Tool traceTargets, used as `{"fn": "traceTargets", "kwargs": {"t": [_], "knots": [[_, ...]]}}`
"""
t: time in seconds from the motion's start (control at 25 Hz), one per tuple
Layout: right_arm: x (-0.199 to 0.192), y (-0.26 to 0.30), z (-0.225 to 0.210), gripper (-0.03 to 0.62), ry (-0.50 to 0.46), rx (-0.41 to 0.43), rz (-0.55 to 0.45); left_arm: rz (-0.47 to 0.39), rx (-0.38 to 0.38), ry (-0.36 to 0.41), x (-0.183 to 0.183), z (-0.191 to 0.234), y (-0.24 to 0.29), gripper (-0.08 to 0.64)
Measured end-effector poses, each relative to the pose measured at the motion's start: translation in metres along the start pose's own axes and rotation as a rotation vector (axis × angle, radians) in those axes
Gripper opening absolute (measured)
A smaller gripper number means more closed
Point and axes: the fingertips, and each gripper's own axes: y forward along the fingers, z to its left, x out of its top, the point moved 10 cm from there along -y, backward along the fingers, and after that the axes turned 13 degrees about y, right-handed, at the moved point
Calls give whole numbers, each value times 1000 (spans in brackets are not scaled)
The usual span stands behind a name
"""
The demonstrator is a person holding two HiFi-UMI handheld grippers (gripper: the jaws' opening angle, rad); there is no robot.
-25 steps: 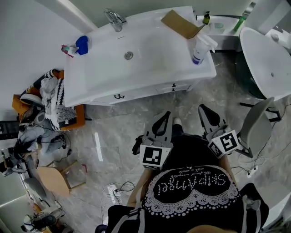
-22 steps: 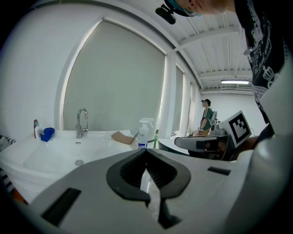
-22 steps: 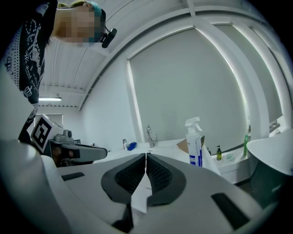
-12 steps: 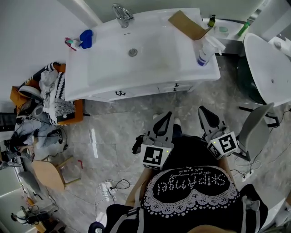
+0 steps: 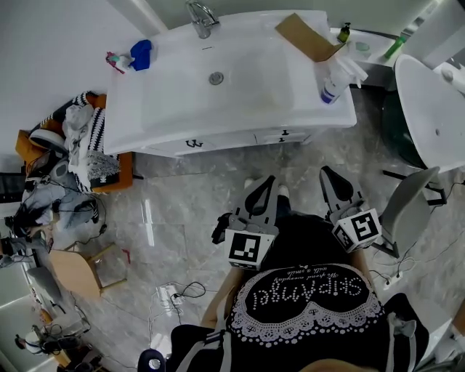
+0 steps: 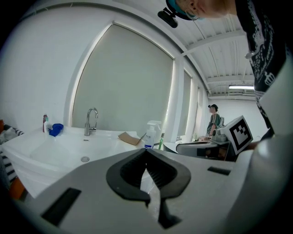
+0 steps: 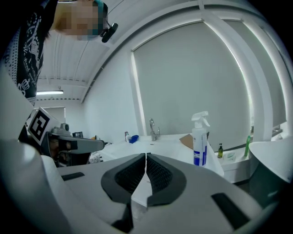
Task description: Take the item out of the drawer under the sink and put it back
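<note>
- Two grippers sit low in the middle of the head view, just above the person's dark printed top. The left gripper and the right gripper point up the frame toward the sink cabinet, and both are well apart from it.
- In the left gripper view, the left gripper's dark ribbed pads meet at their tips with nothing between them, so it is clenched and empty.
- In the right gripper view, the right gripper is likewise pressed together on nothing.
- Under the sink, only a thin strip of the white cabinet front shows. It has a closed drawer and a second dark handle further left.
- Whatever the drawer holds is hidden behind that front, and I cannot tell which compartment holds the item.
- On the sink top are a faucet at the upper edge, a blue object at upper left, a cardboard piece and a spray bottle at upper right.
- At the right edge, a white rounded fixture is cut off by the frame.
- At far left, a heap of clothes is too jumbled to sort out.
</note>
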Motion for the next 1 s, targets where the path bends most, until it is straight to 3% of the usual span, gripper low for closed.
{"fn": "traceTargets", "kwargs": {"t": [0.16, 0.24, 0.44, 0.6, 0.76, 1.0], "knots": [[-5, 5, -14, 20, 48, -35, 17, -28, 44, -32, 1, 2, -3, 5], [-9, 12, -21, 21, 23, -47, 27, -28, 65, -55, 2, 5, -6, 5], [-37, 43, -37, 25, -27, -39, 160, -5, 137, -90, 2, 17, -17, 5], [-73, 74, -46, 95, -4, -25, 281, 13, 208, -135, 2, 25, -27, 5], [-113, 109, -70, 97, 2, -35, 313, 31, 229, -122, -4, 17, -31, 5], [-174, 154, -110, 124, 55, -102, 373, 125, 218, -187, -22, 7, -39, 5]]}}
